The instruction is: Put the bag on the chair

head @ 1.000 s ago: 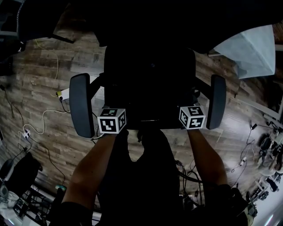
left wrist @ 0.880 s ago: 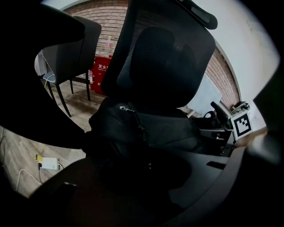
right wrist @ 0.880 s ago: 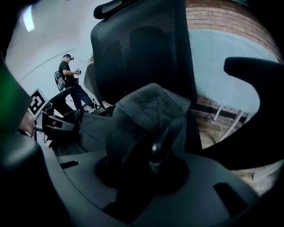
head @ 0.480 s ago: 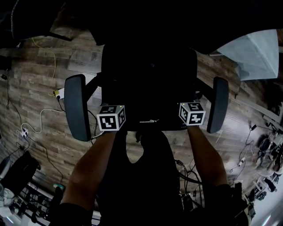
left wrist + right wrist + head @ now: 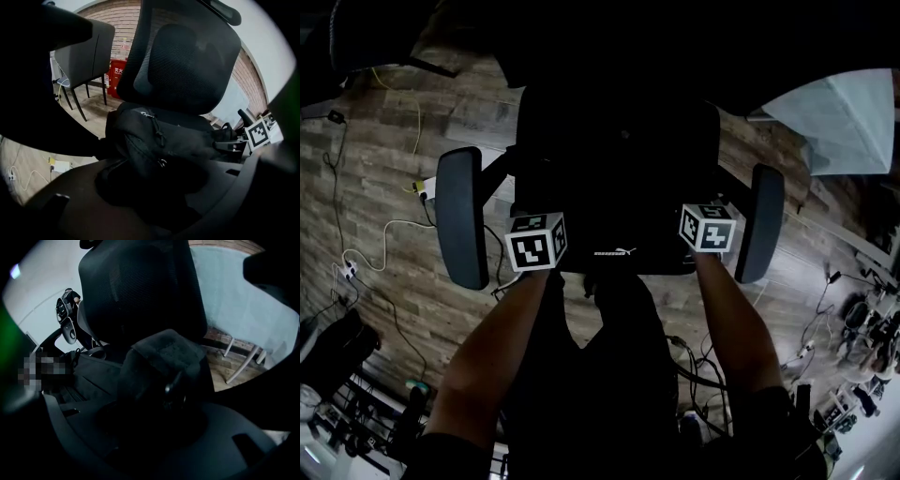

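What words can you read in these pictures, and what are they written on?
"灭火": white characters on the red box by the brick wall, left gripper view; the office chair may hide more.
Small white print, apparently on the black bag, head view: too small to read.
Papers on the brick wall: too blurred to read.
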{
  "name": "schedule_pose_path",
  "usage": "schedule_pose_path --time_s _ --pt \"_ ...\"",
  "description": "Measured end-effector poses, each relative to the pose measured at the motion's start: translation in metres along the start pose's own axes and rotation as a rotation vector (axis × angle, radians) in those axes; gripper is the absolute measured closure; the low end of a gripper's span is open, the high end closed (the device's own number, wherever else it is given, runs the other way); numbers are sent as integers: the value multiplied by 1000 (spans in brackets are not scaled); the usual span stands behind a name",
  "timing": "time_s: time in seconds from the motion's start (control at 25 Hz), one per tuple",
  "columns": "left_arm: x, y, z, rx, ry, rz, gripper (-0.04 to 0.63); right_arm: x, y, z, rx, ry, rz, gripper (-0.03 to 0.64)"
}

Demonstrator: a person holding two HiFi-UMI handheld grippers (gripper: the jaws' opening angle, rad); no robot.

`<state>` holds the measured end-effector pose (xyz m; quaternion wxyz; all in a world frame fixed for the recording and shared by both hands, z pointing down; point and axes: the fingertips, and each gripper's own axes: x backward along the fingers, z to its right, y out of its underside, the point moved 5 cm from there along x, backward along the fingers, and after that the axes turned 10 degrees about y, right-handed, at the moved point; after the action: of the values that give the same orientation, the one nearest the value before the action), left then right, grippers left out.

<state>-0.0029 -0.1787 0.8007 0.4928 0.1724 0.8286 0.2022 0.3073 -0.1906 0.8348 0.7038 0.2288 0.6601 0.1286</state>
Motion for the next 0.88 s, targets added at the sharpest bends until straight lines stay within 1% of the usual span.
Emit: schedule_pose_path --time_s 0.12,0.24,0.36,0.48,0.68,0.88 --pt "8 5 1 18 -15 -19 342 0 0 -2 23 -7 13 422" --pt "11 6 3 26 -6 -26 323 -3 -1 -1 33 -12 11 418" --pt "21 2 8 27 -17 8 308 -4 -1 1 30 1 0 414" --pt "34 1 14 -14 -41 39 287 -6 -1 2 18 3 -5 414" --pt "49 9 19 -32 -30 45 288 -6 -2 4 -3 -1 -14 396" --pt "70 -6 37 -45 -6 113 288 6 -6 5 -28 8 -15 361"
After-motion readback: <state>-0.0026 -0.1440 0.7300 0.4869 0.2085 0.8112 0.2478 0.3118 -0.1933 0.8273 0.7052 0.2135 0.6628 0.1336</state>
